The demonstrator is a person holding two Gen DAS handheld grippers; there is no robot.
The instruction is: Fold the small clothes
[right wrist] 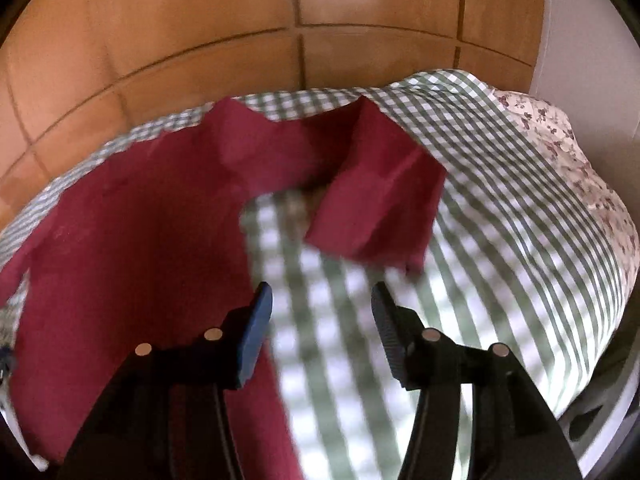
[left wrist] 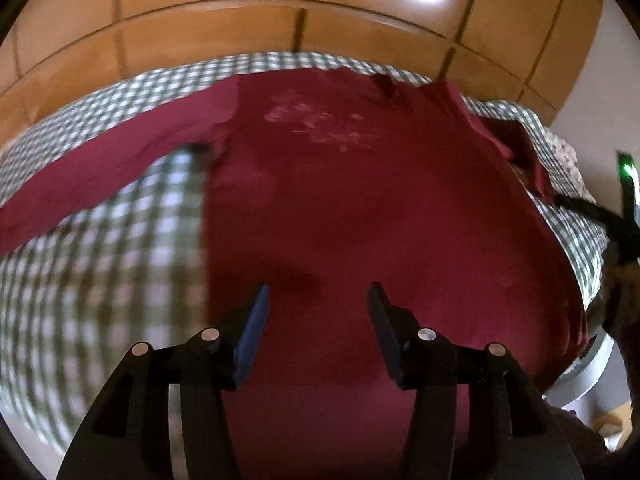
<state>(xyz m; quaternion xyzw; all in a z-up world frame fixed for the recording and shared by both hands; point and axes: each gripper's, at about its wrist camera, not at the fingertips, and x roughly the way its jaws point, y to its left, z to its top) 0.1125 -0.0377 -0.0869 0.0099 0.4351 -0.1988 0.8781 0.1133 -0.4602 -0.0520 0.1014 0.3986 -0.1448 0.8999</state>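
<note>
A dark red long-sleeved shirt (left wrist: 360,200) with a faded chest print lies spread on a green-and-white checked cloth (left wrist: 100,260). One sleeve (left wrist: 100,168) stretches out to the left. My left gripper (left wrist: 318,292) is open and empty above the shirt's body. In the right wrist view the shirt's body (right wrist: 132,248) lies at the left and its other sleeve (right wrist: 380,208) lies folded over the checked cloth (right wrist: 500,208). My right gripper (right wrist: 322,292) is open and empty above the checked cloth, just beside the shirt's edge and below the folded sleeve.
Wooden cabinet doors (left wrist: 280,8) stand behind the surface. A floral fabric (right wrist: 580,168) lies at the right end. A white wall (right wrist: 580,40) is at the right. A dark device with a green light (left wrist: 626,184) shows at the right edge of the left wrist view.
</note>
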